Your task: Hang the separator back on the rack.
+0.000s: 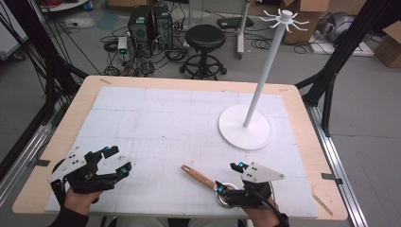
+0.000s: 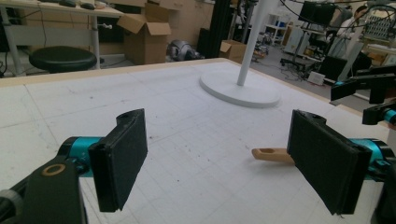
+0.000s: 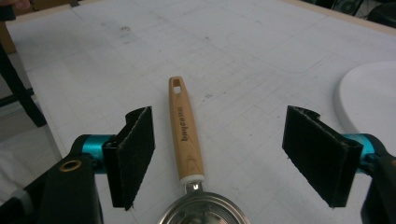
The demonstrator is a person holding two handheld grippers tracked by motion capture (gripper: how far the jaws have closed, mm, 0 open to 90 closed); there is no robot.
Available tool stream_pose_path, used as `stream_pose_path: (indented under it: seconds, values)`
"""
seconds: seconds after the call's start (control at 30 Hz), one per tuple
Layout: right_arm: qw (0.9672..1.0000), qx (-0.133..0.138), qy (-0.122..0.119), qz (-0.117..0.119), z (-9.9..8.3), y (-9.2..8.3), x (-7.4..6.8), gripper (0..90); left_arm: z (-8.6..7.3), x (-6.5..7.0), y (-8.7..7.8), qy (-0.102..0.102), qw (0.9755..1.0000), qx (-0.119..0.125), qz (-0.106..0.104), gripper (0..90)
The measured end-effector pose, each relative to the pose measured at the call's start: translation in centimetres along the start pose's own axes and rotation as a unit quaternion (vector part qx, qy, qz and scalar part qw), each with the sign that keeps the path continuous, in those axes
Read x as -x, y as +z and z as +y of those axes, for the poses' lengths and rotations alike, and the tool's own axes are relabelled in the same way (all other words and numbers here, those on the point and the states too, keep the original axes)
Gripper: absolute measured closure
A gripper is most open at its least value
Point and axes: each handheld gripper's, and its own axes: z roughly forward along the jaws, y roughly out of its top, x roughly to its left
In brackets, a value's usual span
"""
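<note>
Table (image 1: 56,156) with a white gridded mat (image 1: 156,123) on top. Person at the near edge, a gripper in each hand.

Strainer (image 3: 187,135): lies flat on the mat at the near edge, right of centre. Wooden handle (image 1: 198,176) points away from the person and toward the left side of the table; metal bowl (image 3: 203,210) is the end nearest the person. Lettering runs along the handle, a slot hole sits near its far tip.

Right gripper (image 1: 228,176): over the bowl end of the strainer, grey plate on top. In the right gripper view its jaws stand wide apart, one on each side of the handle where wood meets metal, with mat showing between each pad and the wood. No contact, nothing gripped. Pads (image 3: 322,158) are black and ridged, teal fittings behind them.

Left gripper (image 1: 118,160): near left corner of the mat, well apart from the strainer. Jaws wide open, nothing between them. In the left gripper view it looks across the mat; the far tip of the handle shows just beside its right-hand pad (image 2: 327,163), farther off on the mat, not touching. The right gripper shows at the right edge of that view.

Stand (image 1: 246,125): white round base on the right half of the mat, thin pole rising to a crown of prongs. Well apart from both grippers.

Beyond the table: black stool (image 1: 204,38), computer towers (image 1: 150,23), cardboard boxes (image 2: 147,35), cables on the floor.
</note>
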Motion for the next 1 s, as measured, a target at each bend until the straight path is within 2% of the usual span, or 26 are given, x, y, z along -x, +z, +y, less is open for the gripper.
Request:
stream_pose_path:
  seconds: [0.17, 0.27, 0.3, 0.4, 0.5, 0.77, 0.93, 1.0]
  values:
    - [0.9992, -0.034, -0.012, 0.016, -0.1, 2.0, -0.8, 28.5, 0.1, 0.1, -0.2, 0.003, 1.0000, 0.002, -0.001, 20.8]
    - [0.9964, -0.073, -0.041, 0.017, -0.5, 3.5, -1.4, 32.1, 0.1, 0.2, -0.1, 0.004, 1.0000, 0.001, -0.002, 20.9]
    - [0.9964, -0.073, -0.041, 0.017, -0.5, 3.5, -1.4, 32.1, 0.1, 0.2, 0.0, 0.005, 1.0000, 0.000, -0.003, 20.9]
    - [0.9943, -0.097, -0.039, 0.018, -0.9, 4.4, -1.2, 32.7, 0.0, 0.2, 0.1, 0.006, 1.0000, -0.005, -0.003, 21.0]
    - [0.9931, -0.109, -0.038, 0.021, -1.0, 5.2, -1.1, 34.0, -0.1, 0.1, 0.1, 0.006, 1.0000, -0.007, -0.001, 21.1]
    - [0.9887, -0.138, -0.053, 0.025, -1.1, 7.4, -1.4, 40.0, -0.1, 0.1, 0.1, 0.008, 0.9999, -0.013, -0.002, 21.5]
    - [0.9881, -0.143, -0.051, 0.028, -1.1, 7.8, -1.4, 46.9, -0.1, -0.1, 0.1, 0.007, 0.9999, -0.014, 0.000, 21.6]
    - [0.9877, -0.143, -0.052, 0.035, -1.1, 7.7, -1.4, 55.4, -0.1, -0.1, 0.1, 0.007, 0.9999, -0.014, -0.001, 21.6]
